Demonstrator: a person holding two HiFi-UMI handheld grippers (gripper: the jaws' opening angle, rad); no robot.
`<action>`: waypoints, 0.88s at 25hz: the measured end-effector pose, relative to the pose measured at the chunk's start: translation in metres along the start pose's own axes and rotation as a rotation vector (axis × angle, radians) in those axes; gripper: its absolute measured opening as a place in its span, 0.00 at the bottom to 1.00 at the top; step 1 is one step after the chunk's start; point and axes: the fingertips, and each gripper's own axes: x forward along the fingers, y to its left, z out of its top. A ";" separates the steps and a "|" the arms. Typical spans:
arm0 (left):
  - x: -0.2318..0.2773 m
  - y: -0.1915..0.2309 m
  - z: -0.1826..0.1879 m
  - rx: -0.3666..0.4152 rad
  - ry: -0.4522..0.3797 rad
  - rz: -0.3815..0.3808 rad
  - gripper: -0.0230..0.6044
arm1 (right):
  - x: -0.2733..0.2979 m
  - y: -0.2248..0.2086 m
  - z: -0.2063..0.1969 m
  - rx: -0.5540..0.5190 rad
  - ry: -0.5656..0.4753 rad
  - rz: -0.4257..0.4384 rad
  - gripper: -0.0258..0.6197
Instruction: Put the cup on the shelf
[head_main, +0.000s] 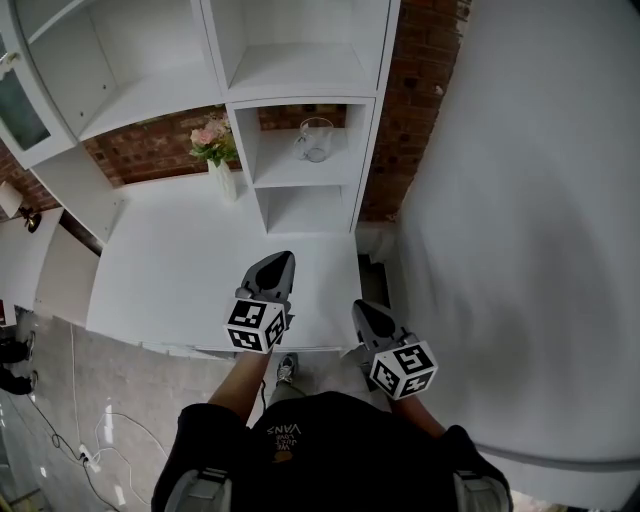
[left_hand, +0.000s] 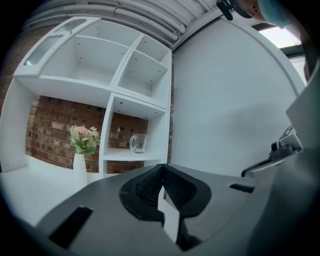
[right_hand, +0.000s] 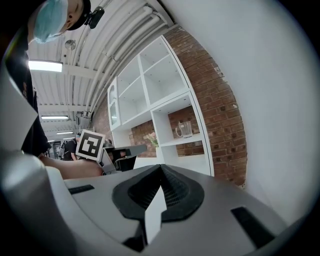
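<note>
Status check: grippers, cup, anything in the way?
Left gripper shut, empty; right gripper shut, empty. Cup upright on the shelf. Flower vase beside shelf, not obstructing.

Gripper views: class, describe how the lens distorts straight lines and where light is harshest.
Left gripper view: shelf unit edges bow, corners go black, cup is sharp. Right gripper view: brick wall curves strongly, ceiling lamp blows out white. Head view: milder bending, even light.

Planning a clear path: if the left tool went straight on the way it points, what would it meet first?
Probably the white shelf unit, at the compartment below the cup; nothing shows between, depth unclear.
</note>
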 end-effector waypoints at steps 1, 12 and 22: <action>-0.006 -0.001 -0.005 0.001 0.006 0.013 0.05 | -0.002 0.001 -0.001 -0.001 0.001 0.005 0.04; -0.061 -0.039 -0.033 -0.026 0.019 0.031 0.05 | -0.022 0.009 -0.019 -0.001 0.022 0.043 0.04; -0.100 -0.064 -0.061 -0.060 0.055 0.037 0.05 | -0.031 0.011 -0.032 0.006 0.044 0.055 0.04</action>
